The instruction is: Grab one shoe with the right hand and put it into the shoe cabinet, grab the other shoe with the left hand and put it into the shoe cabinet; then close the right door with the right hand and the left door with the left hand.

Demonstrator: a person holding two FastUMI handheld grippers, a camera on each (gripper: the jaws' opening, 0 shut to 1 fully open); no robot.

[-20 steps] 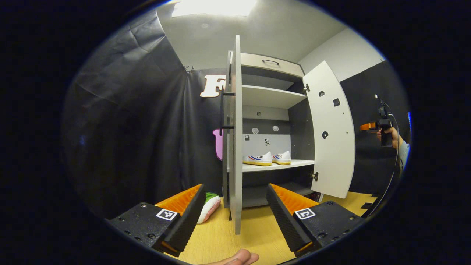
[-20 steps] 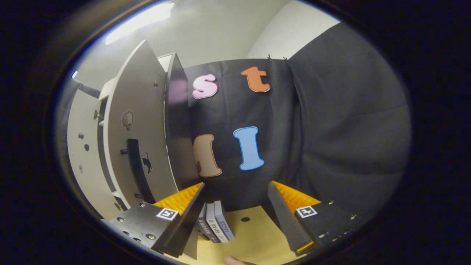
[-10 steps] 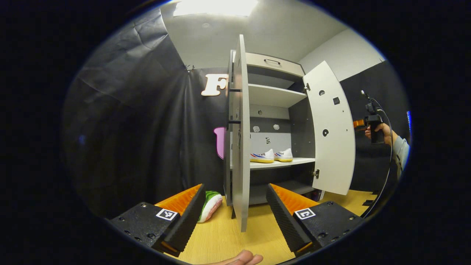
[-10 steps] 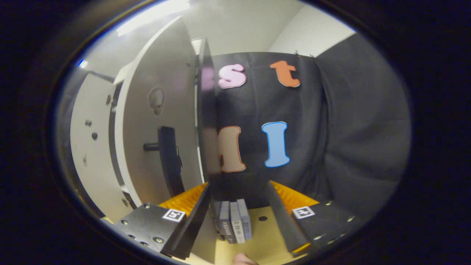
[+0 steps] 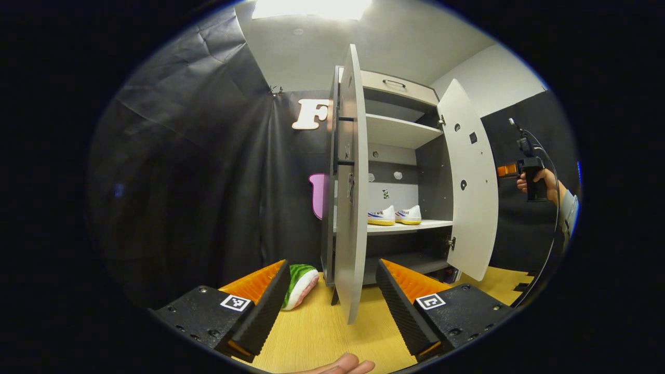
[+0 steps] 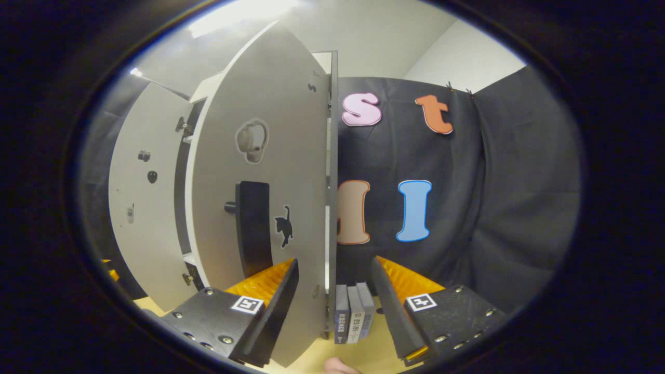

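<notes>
- Both shoes (image 5: pixel 395 215) are seen side by side on the middle shelf (image 5: pixel 410 226) of the cabinet (image 5: pixel 400 93); the placing steps are judged complete.
- Step in hand: closing of the right door (image 6: pixel 270 171). Both doors stand open.
- The right hand-held gripper (image 6: pixel 332 306) is spread and holds nothing. In the right gripper view the free edge of the right door lies between its fingers, with the door's outer face and black handle (image 6: pixel 253 228) toward the left finger. Contact with the door cannot be told.
- The left hand-held gripper (image 5: pixel 332 301) is spread and empty. The left door (image 5: pixel 352 182) is seen nearly edge-on, in line with the gap between the fingers.
- Next move, as judged: the right door is to be pushed on its outer face toward the cabinet until shut, with the left door clear of its swing. The left door is then to be closed likewise.
- Books (image 6: pixel 354 318) beside the cabinet and a watermelon-patterned object (image 5: pixel 300 278) on the bench (image 5: pixel 311 337) are to be left undisturbed.
</notes>
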